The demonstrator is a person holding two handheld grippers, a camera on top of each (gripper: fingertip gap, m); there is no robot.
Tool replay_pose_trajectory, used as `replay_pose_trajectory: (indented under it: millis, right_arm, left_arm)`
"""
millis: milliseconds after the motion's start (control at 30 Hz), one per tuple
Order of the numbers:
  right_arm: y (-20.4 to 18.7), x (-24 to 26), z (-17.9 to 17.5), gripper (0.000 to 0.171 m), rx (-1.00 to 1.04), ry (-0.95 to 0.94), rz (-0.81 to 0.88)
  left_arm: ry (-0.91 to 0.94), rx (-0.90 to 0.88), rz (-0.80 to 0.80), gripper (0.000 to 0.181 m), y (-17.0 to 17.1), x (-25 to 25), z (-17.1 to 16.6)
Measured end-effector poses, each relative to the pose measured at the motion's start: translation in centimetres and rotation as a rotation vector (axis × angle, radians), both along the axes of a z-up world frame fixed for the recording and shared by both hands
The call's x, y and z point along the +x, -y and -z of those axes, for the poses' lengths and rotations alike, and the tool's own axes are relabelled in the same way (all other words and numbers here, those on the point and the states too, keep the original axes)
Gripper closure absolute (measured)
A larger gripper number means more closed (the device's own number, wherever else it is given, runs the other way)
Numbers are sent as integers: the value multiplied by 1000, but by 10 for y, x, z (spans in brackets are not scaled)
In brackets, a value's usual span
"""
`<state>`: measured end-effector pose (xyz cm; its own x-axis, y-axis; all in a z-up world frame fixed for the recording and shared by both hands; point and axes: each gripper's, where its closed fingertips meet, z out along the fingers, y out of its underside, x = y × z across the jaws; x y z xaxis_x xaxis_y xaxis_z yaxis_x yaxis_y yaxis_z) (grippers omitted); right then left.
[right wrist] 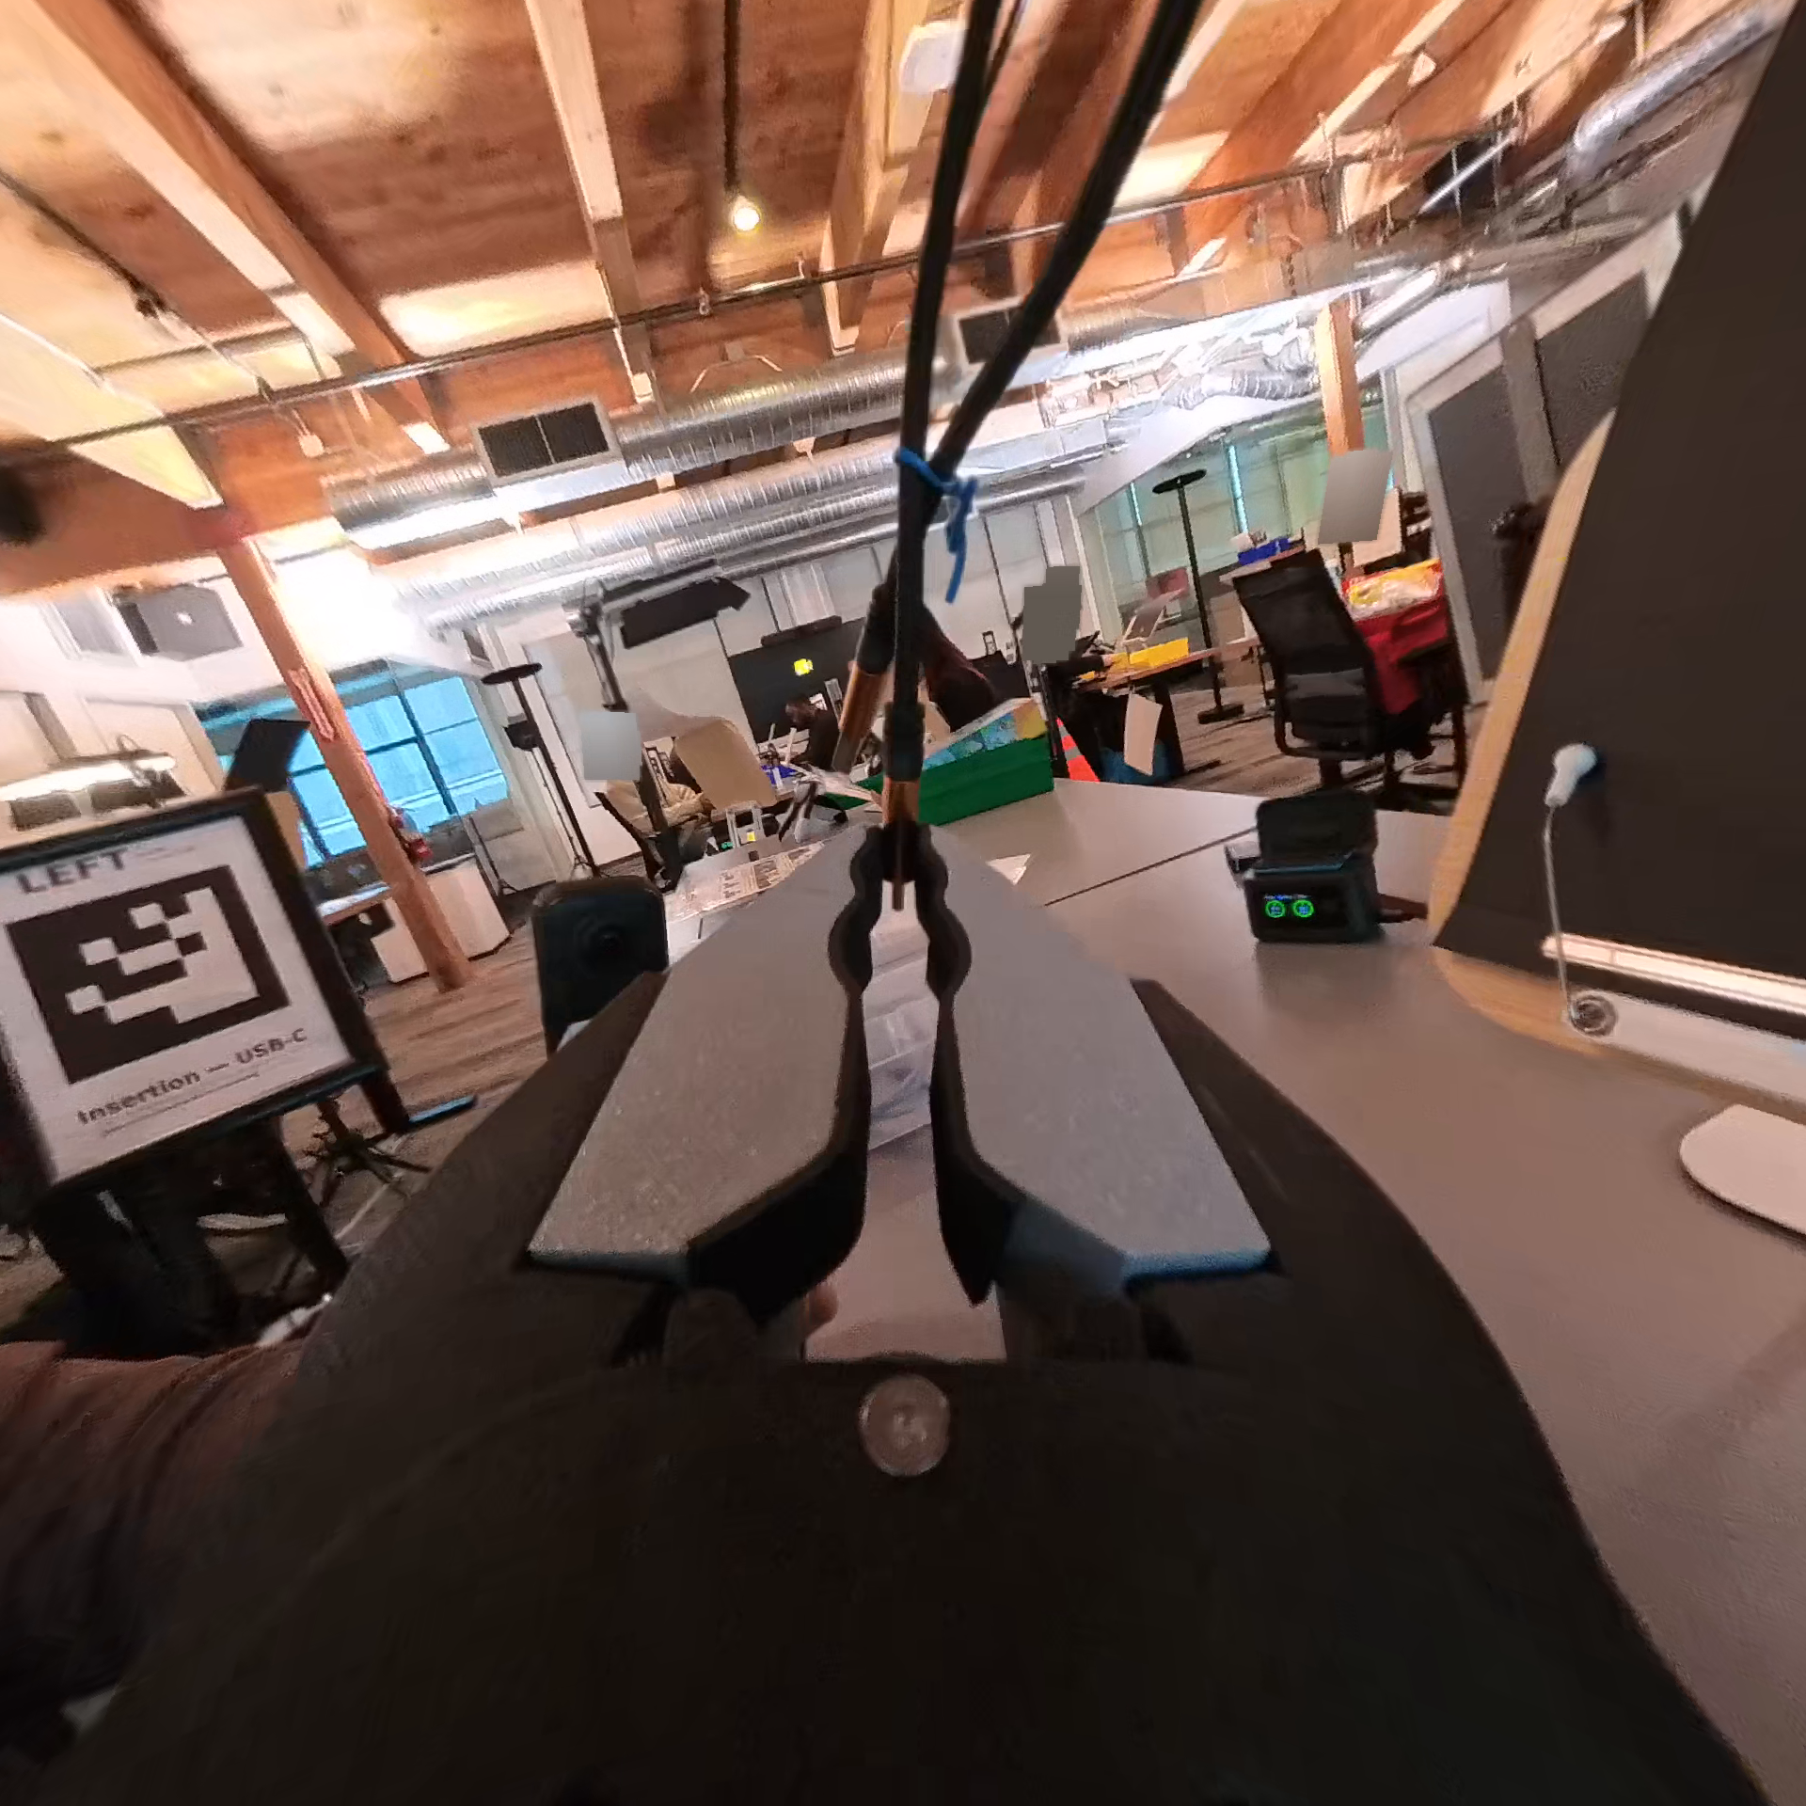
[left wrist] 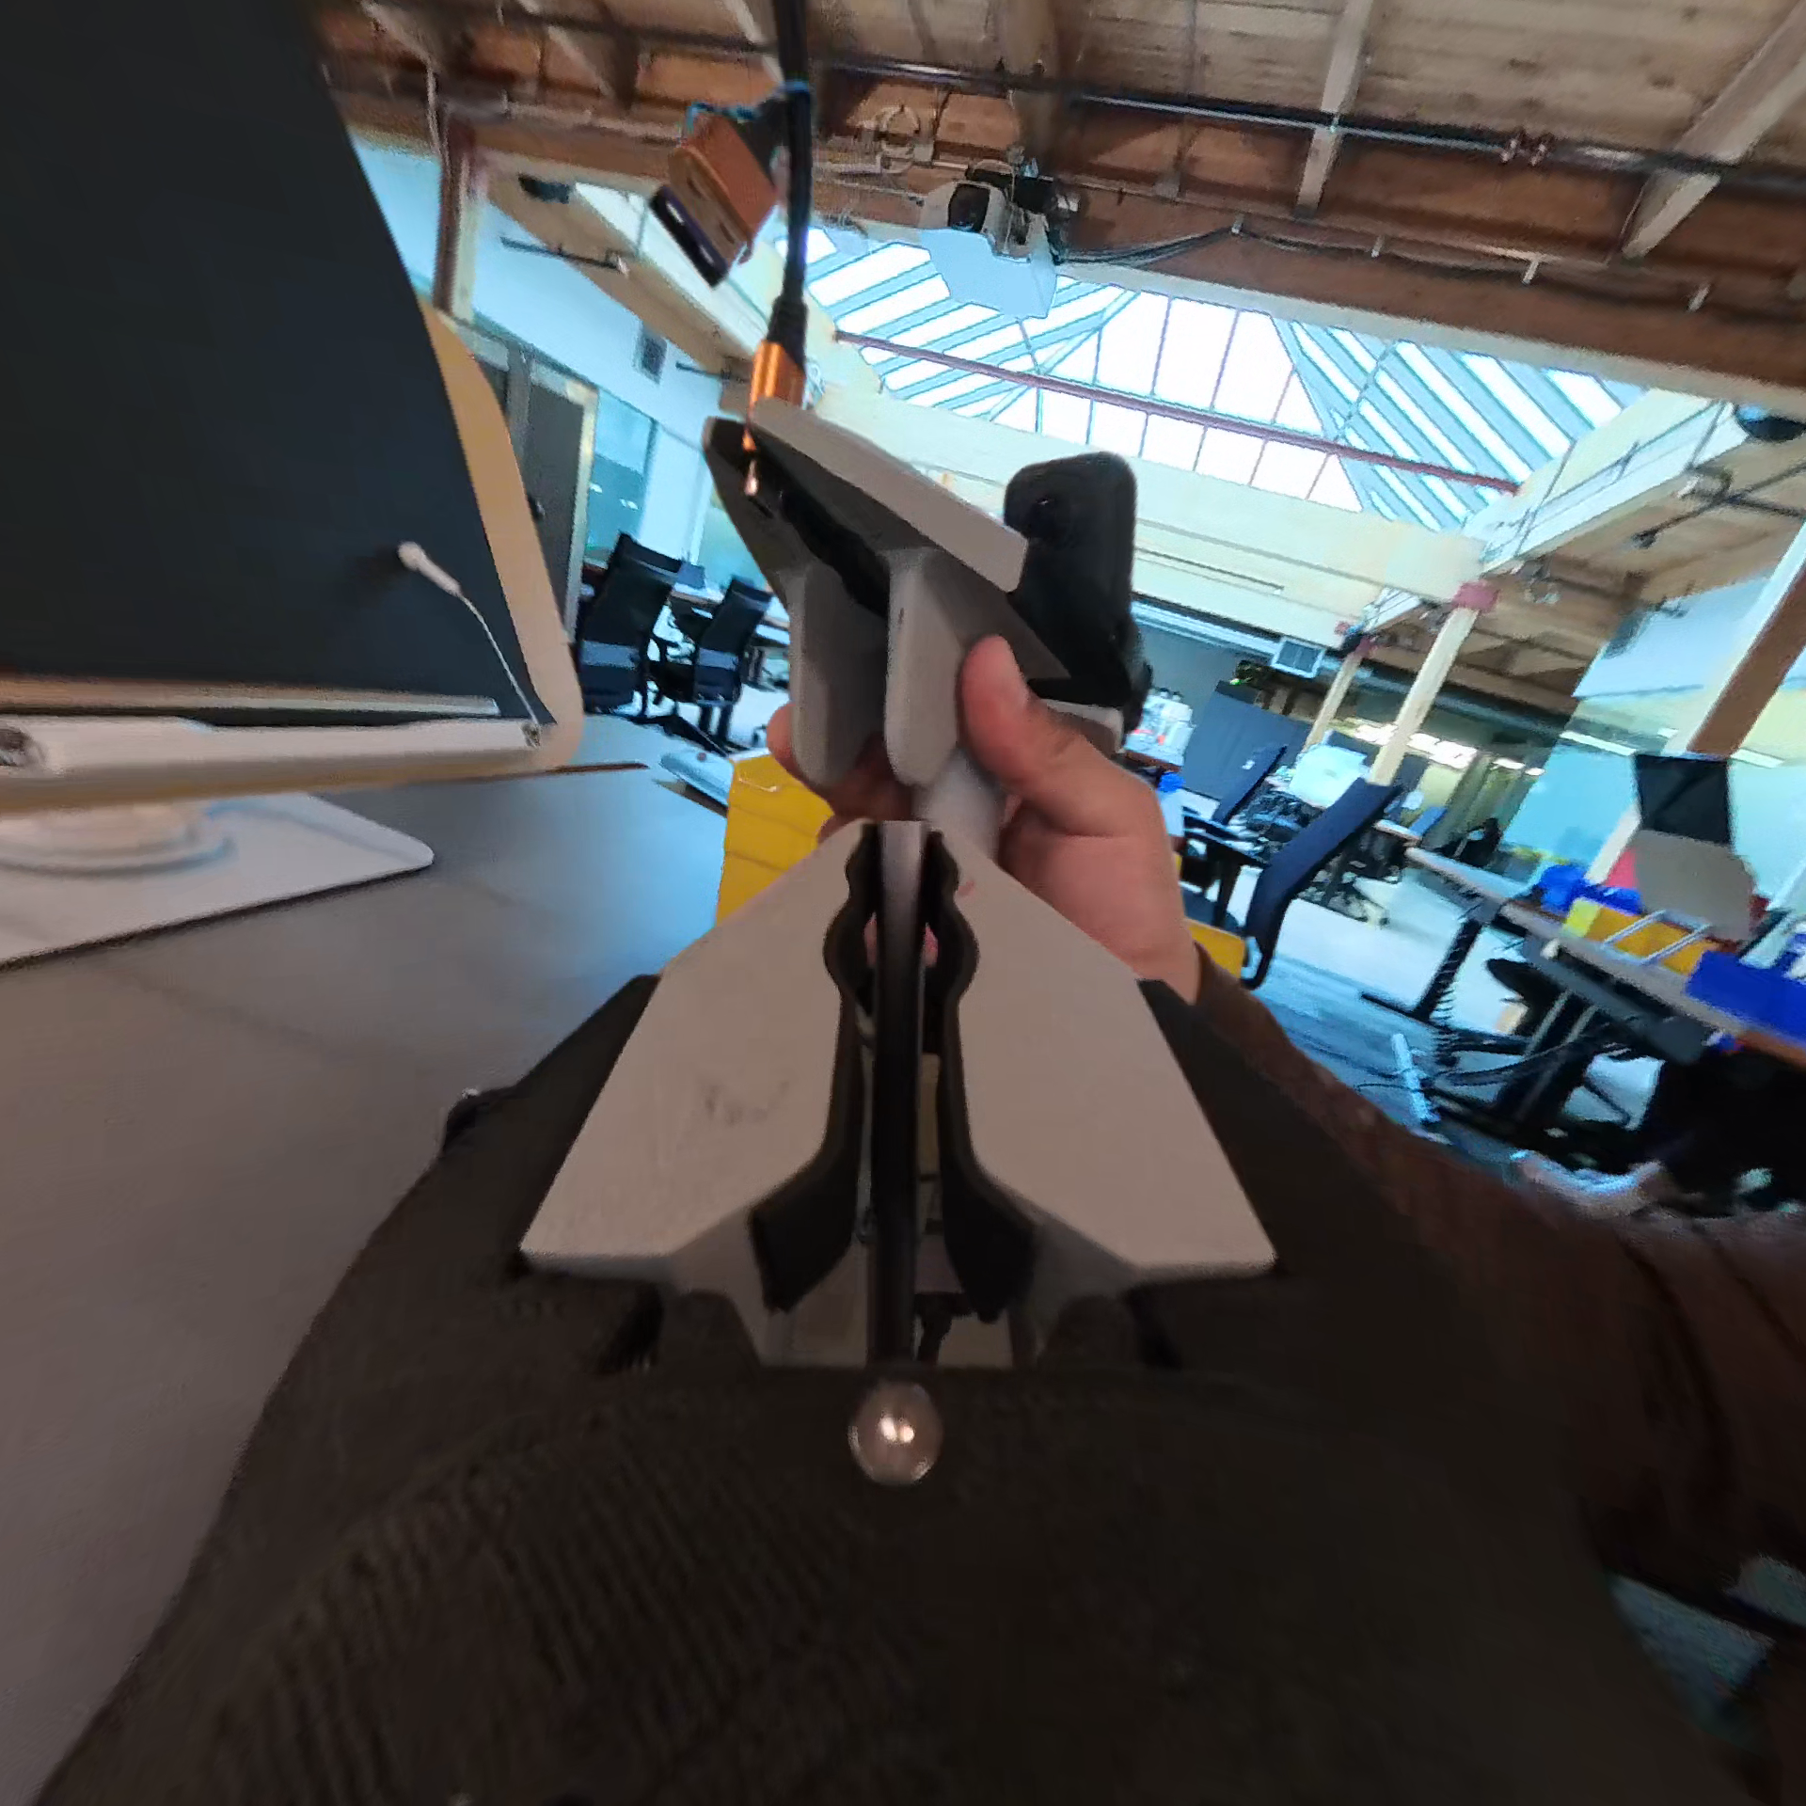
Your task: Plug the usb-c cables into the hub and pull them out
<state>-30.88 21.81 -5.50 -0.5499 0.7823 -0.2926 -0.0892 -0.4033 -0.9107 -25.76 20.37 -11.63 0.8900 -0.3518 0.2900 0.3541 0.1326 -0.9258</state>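
Observation:
My left gripper (left wrist: 899,850) is shut on a thin black slab (left wrist: 897,1075) seen edge-on, apparently the hub. A hand (left wrist: 1055,811) holds my right gripper (left wrist: 757,440) just beyond it, tilted up and left. My right gripper (right wrist: 897,870) is shut on a USB-C plug with a copper collar (right wrist: 899,796), also visible in the left wrist view (left wrist: 777,376). The plug is clear of the hub. Its black cable (right wrist: 928,293) runs upward. A second copper connector (left wrist: 718,191) hangs free beside it, tied on with a blue twist tie (right wrist: 946,503).
A monitor's black back (left wrist: 195,342) with a white cable and its white base (left wrist: 225,860) stand on the grey table (left wrist: 293,1124). In the right wrist view there are a framed marker sign (right wrist: 166,977), a small black device with green lights (right wrist: 1310,884), a green box (right wrist: 977,777) and people behind. One gripper's finger ends stand about 8 centimetres off the other's.

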Motion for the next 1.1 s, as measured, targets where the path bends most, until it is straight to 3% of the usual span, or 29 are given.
replay_pose_trajectory:
  millis: [133, 300, 467, 600, 700, 800, 867, 967, 1033, 1100]
  right_arm:
    - [13, 30, -11, 168, 120, -11, 54]
    - [16, 110, -34, 169, 367, 59, 107]
    - [-71, 194, -38, 170, 549, 341, 390]
    - [-150, 250, 12, 168, 588, 722, 550]
    - [-177, 277, 74, 165, 537, 1007, 546]
    - [-195, 289, 115, 154, 539, 1185, 606]
    - [-203, 285, 110, 147, 563, 1174, 720]
    - [-163, 246, 69, 138, 557, 909, 714]
    - [-93, 208, 47, 137, 526, 671, 499]
    - [-21, 177, 51, 143, 484, 542, 247]
  left_arm:
    - [-10, 29, -49, 175, 2, -9, -4]
    - [70, 1, -9, 175, -1, -11, 2]
    - [41, -16, 6, 175, -5, -4, 4]
    - [14, -14, -2, 176, -4, -3, 4]
    - [30, -13, -9, 176, -3, -6, 5]
    - [61, -10, 6, 176, -4, -9, 5]
    - [87, -8, 33, 175, -4, -8, 6]
    - [111, 5, 48, 175, -3, -9, 4]
    - [124, 17, 51, 175, -3, -11, 2]
    - [132, 30, 54, 176, -2, -12, -1]
